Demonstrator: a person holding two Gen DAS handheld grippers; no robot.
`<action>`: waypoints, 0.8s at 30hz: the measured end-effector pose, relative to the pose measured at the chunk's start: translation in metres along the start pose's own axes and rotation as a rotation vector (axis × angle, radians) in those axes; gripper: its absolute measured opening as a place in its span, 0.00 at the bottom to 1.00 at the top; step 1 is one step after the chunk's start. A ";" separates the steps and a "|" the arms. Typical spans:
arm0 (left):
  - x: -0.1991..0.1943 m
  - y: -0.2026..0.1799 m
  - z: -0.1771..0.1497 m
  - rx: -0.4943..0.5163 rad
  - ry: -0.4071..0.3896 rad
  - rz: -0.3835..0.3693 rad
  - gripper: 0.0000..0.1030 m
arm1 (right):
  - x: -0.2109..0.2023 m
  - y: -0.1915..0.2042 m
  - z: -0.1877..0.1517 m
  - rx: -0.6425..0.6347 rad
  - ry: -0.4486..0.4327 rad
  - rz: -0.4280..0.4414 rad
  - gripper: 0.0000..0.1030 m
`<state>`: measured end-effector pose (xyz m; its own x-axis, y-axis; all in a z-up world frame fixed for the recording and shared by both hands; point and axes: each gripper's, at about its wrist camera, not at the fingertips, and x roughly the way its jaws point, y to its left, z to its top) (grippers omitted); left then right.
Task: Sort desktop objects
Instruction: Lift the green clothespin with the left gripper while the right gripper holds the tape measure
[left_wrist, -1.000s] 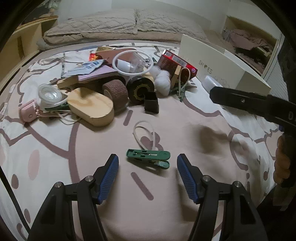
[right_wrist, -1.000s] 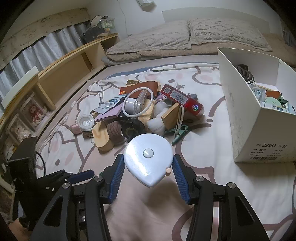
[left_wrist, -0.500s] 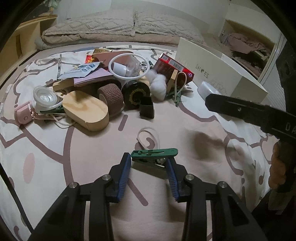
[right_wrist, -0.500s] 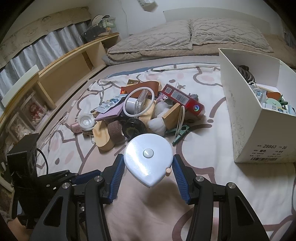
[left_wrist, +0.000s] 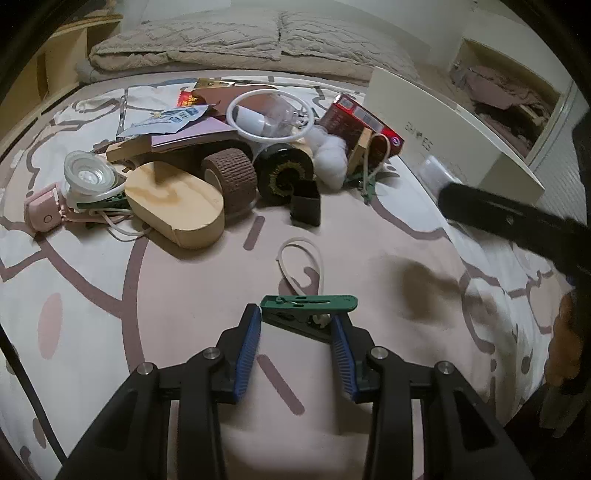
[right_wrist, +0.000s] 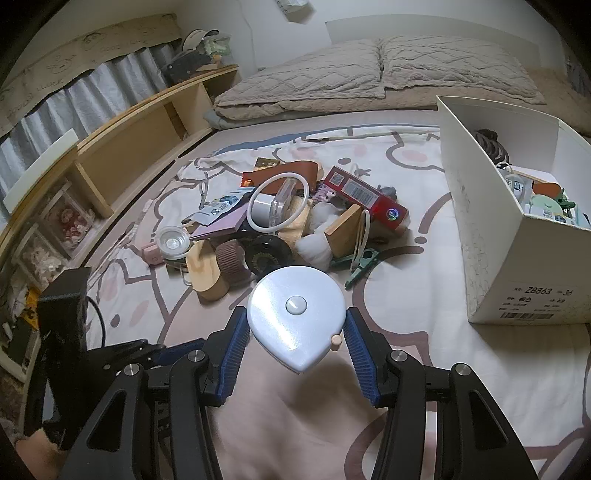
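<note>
A green clothespin (left_wrist: 308, 302) lies crosswise between the blue pads of my left gripper (left_wrist: 295, 321), which is shut on it just above the pink bedsheet. A white cord loop (left_wrist: 301, 258) lies right behind it. My right gripper (right_wrist: 295, 321) is shut on a white teardrop-shaped tape measure (right_wrist: 291, 332), held above the sheet. One black finger of the right gripper (left_wrist: 498, 214) reaches in from the right in the left wrist view. The left gripper (right_wrist: 147, 350) shows at the lower left of the right wrist view.
A heap sits mid-bed: wooden block (left_wrist: 177, 199), brown roll (left_wrist: 231, 173), black roll (left_wrist: 284, 173), cotton balls (left_wrist: 330, 155), red box (left_wrist: 362, 122), pink device (left_wrist: 40, 210). A white shoe box (right_wrist: 491, 236) holding several items stands to the right. Pillows lie behind, shelves to the left.
My left gripper closed from wide open onto the green clothespin and moved slightly forward. The right gripper and its tape measure stayed put.
</note>
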<state>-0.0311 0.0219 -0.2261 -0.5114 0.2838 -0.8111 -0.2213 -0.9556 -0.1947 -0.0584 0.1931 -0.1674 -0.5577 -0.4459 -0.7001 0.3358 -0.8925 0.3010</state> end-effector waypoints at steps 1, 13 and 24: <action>0.001 0.001 0.001 -0.003 0.001 0.000 0.40 | 0.000 0.000 0.000 0.000 0.000 0.000 0.52; 0.008 -0.009 0.005 0.066 -0.013 0.029 0.38 | -0.002 0.002 0.000 -0.004 -0.007 0.003 0.52; -0.005 -0.011 0.006 0.064 -0.056 0.011 0.38 | -0.007 0.001 0.000 0.005 -0.029 -0.016 0.52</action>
<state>-0.0305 0.0314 -0.2164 -0.5590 0.2790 -0.7808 -0.2675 -0.9520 -0.1486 -0.0538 0.1959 -0.1623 -0.5845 -0.4330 -0.6862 0.3226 -0.9000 0.2931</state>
